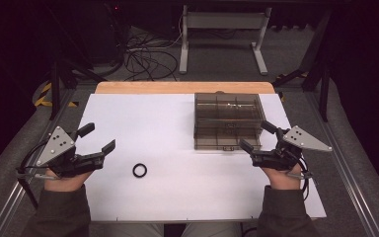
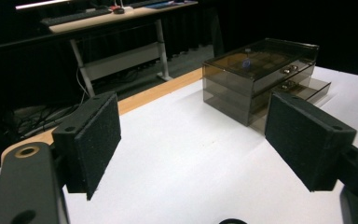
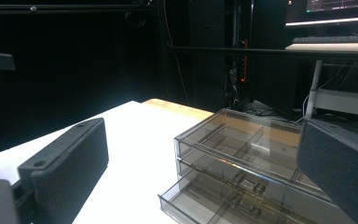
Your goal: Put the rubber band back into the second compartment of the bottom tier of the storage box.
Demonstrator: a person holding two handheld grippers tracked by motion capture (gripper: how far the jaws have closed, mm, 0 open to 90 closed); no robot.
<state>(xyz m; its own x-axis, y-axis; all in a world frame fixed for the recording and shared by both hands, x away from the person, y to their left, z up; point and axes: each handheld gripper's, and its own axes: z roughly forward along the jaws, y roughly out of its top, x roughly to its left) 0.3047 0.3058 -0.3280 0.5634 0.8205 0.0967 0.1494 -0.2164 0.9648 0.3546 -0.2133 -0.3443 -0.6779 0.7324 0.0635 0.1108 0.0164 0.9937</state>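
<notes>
Two things sit on your white table top (image 1: 177,197): a smoky clear drawer box (image 1: 228,120) toward the far right, and a small black ring (image 1: 139,170) lying flat near the front, left of centre. The box's lowest drawer (image 3: 223,205) is pulled out a little toward you; the upper one looks closed. Its lid shows divided compartments; contents are too small to tell.

Your left gripper (image 1: 97,139) is at the table's left edge, jaws spread wide, nothing between the pads (image 2: 103,140), aimed across at the box. The ring is just to its right, apart from it, with bare table between.

Your right gripper (image 1: 257,137) is just beside the box's front-right corner, jaws also wide, holding nothing. Whether the far jaw touches the box, you can't tell from above; the right gripper view has the box framed between the pads (image 3: 74,163).

Open room: the whole centre and front of the table. A wooden strip (image 1: 177,87) runs along the far edge, just behind the box.
</notes>
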